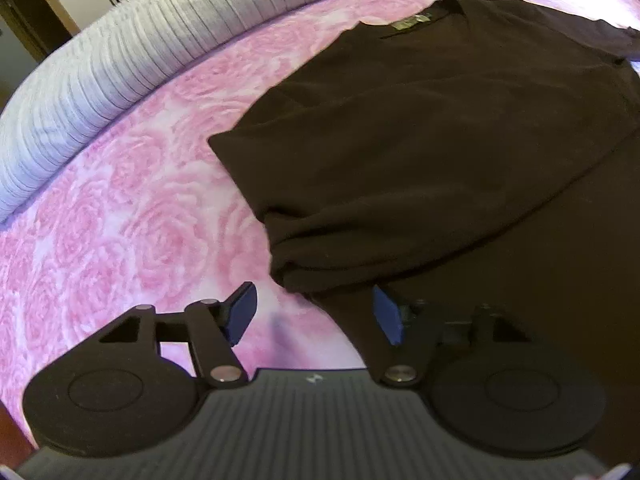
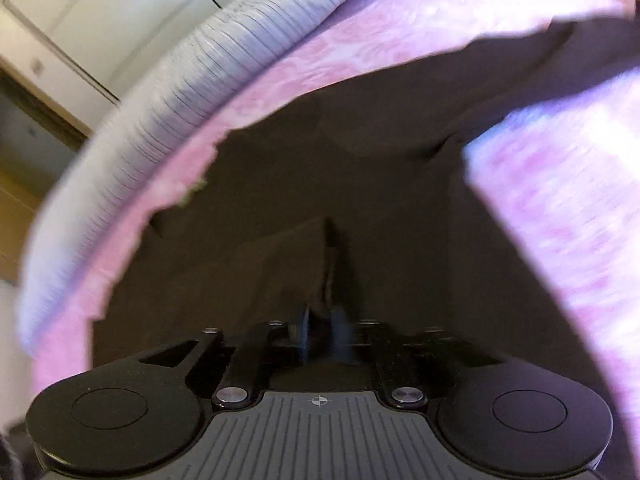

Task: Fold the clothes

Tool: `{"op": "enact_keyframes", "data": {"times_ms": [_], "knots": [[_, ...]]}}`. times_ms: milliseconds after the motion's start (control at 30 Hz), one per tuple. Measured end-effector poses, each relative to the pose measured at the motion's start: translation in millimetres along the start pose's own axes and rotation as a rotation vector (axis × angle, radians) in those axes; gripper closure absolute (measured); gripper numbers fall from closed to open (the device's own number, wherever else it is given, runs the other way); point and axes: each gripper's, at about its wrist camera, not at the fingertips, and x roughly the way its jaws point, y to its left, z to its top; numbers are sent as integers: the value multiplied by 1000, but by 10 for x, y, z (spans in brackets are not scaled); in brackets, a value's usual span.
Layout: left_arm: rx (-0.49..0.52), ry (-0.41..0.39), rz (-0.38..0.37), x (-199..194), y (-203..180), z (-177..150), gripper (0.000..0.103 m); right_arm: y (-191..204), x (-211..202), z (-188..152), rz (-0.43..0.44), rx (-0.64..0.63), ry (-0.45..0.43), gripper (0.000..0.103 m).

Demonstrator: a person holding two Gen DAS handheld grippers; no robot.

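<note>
So the black shirt [image 1: 420, 152] is lying on the bed's pink rose-print blanket [image 1: 120, 220], collar and tag pointing toward the grey ribbed pillow [image 1: 100, 76] along the far side. One sleeve side is already looking flipped in over the body, so I'd say one fold is in and the rest is still waiting: the other side, then doubling it up. Nothing neat or finished yet.

The left claw [image 1: 316, 312] is sitting open just over the near corner of the shirt, blue pads apart, the fabric edge lying beside one pad but not pinched. The right claw [image 2: 324, 336] is hovering right over dark cloth, and it's blurry as heck, so I honestly can't tell whether it's gripping or letting go.
</note>
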Motion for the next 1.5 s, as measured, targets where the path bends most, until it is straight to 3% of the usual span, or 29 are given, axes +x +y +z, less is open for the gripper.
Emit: {"op": "enact_keyframes", "data": {"times_ms": [33,100,167,267,400,500,600,700,733,767,867,1067,1133,1200,1267,1367,1500], "knots": [[6,-8,1,9,9,-9,46,116,-72,-2,-21,-41,-18,50],[37,-30,-5,32,10,-32,57,432,-145,4,28,-145,-41,50],[82,-45,-9,63,-16,-53,78,747,-217,10,76,-248,-63,50],[153,-63,11,71,-95,-111,100,1451,92,17,272,-455,34,50],[197,-110,43,-39,-212,-225,103,2510,735,-60,498,-720,227,50],[174,-132,42,-101,-231,-314,103,3260,1218,-242,571,-937,325,50],[126,-150,43,-128,-212,-388,103,3818,1660,-444,567,-1107,394,50],[86,-171,45,-172,-203,-445,103,4129,2074,-618,474,-1199,482,50],[72,-178,44,-194,-203,-459,103,4172,2190,-650,426,-1201,538,61],[57,-187,45,-224,-207,-472,103,4184,2239,-646,400,-1196,568,100],[26,-201,45,-268,-234,-499,103,4190,2309,-441,401,-1089,534,101],[-107,-138,-18,-210,-153,-498,103,3928,2331,-162,403,-933,397,101],[-120,-124,-43,-247,-129,-511,103,3750,2227,21,414,-815,346,95],[-123,-107,-55,-294,-90,-533,100,3489,2028,198,428,-718,304,80],[-127,-95,-56,-366,-38,-561,97,3137,1729,316,444,-675,257,57],[-141,-103,-39,-497,71,-538,94,2506,1277,332,373,-704,216,48],[-143,-143,-16,-511,178,-253,86,1459,831,323,180,-671,222,48]]}}
